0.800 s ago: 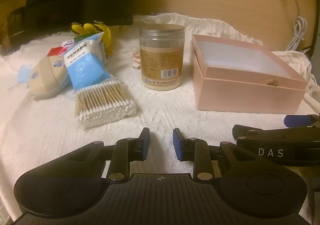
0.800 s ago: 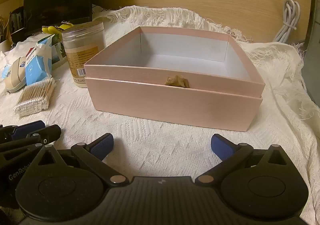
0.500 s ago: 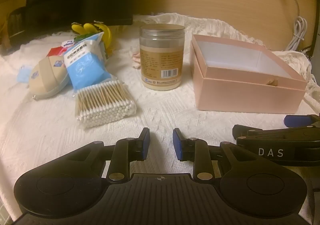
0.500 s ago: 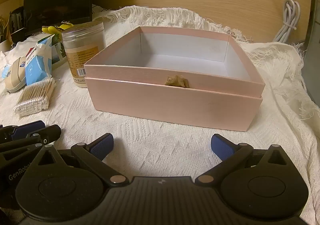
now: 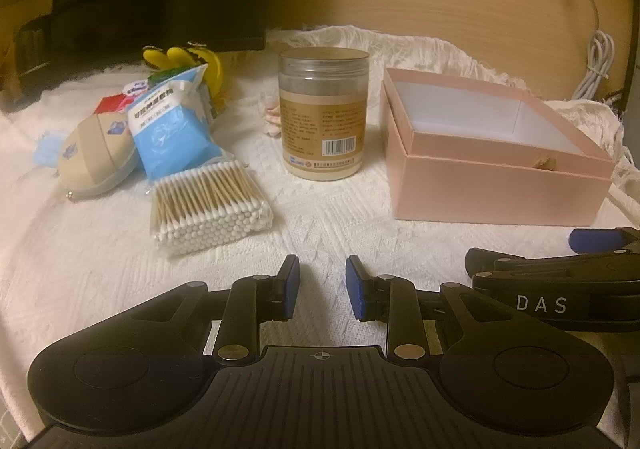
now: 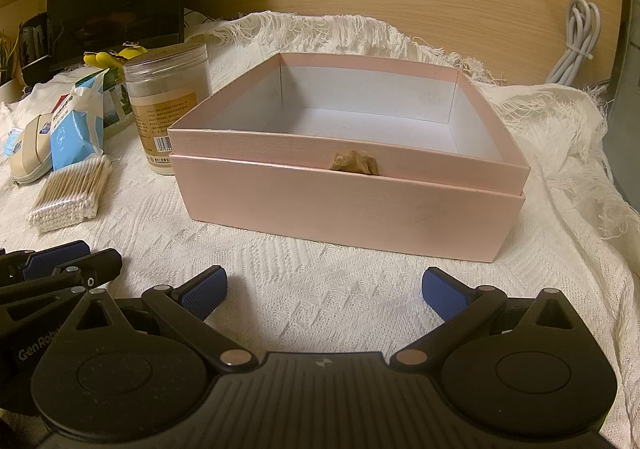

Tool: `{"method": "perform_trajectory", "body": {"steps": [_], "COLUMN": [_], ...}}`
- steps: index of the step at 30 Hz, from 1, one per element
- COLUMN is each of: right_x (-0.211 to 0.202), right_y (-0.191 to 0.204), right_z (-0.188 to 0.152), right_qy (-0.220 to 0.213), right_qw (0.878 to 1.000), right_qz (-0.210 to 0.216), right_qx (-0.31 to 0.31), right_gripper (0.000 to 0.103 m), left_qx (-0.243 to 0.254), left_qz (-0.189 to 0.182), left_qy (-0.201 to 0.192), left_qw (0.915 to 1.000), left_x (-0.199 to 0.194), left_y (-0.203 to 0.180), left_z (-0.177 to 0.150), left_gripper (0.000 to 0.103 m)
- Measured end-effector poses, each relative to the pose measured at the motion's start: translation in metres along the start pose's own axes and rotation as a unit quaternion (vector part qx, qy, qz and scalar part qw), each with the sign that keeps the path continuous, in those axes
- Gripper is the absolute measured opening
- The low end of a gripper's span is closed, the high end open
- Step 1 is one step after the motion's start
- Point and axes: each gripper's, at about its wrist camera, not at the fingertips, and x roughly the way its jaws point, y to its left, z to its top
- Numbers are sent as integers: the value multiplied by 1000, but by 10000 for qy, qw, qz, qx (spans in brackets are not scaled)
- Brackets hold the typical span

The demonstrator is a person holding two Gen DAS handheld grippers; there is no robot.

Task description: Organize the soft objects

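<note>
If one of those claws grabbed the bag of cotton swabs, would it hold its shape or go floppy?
The bag of cotton swabs would probably stay fairly stiff lengthwise, since the wooden sticks lie packed side by side. Its thin clear wrap looks slick, so it might slide between the fingers. It is likely very light, and squeezing hard could snap some sticks.
</note>
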Motion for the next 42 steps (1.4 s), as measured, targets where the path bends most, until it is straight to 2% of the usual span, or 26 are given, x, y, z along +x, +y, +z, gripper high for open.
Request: {"method": "perform_trajectory", "body": {"steps": [42], "right_x": [0], "right_y": [0], "right_z": [1], "right_qy": [3], "right_qw": [10000], "right_qz": [-3], "right_qx": [-2], "right_gripper": [103], "left_qx": [-37], "left_qz": [-24], "left_qy": [5], "left_qw": [10000], "left_x": [-2], "left_y": [-2], "left_z": [0], "left_gripper": [30]}}
